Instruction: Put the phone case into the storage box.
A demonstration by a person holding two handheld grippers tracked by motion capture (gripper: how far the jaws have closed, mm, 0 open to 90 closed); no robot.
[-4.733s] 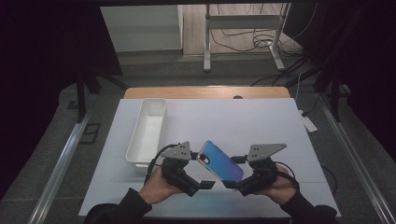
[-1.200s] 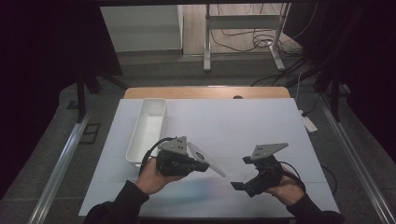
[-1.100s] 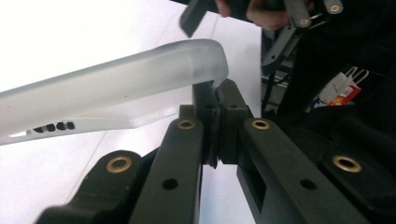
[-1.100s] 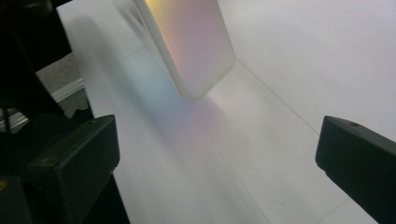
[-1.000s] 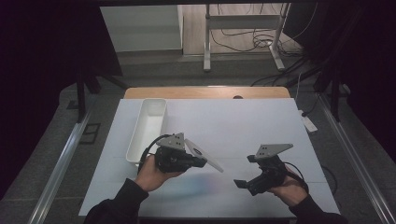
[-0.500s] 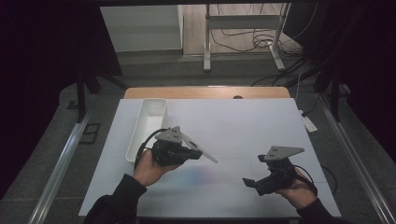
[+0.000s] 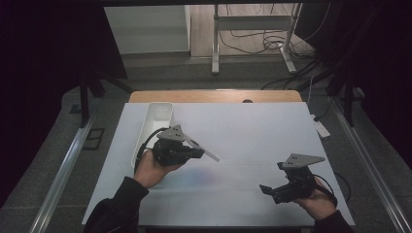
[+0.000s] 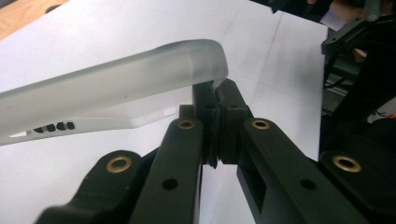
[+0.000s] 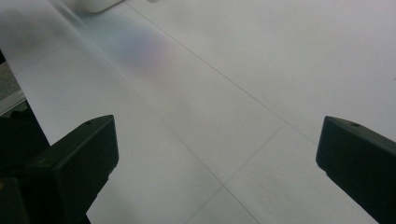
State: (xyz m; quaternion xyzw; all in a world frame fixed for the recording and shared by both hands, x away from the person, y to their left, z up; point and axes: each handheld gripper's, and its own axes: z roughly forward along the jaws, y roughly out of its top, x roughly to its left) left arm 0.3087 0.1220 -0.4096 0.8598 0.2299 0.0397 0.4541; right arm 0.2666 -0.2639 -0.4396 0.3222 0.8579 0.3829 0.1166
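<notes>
A lab: white-covered table (image 7: 252, 126), dark curtains, cables (image 7: 252, 36) on the floor.

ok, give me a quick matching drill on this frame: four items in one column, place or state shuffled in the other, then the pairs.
Items
1. left claw
2. right claw
3. phone case
4. white tray

Place or state
A. open, nothing between its jaws
B. on the table's far left side, beyond the left hand
C. frosted clear, pinched at one corner, off the table
D. shut on a thin edge

Pairs: 1-D, 2-A, 3-C, 4-B
</notes>
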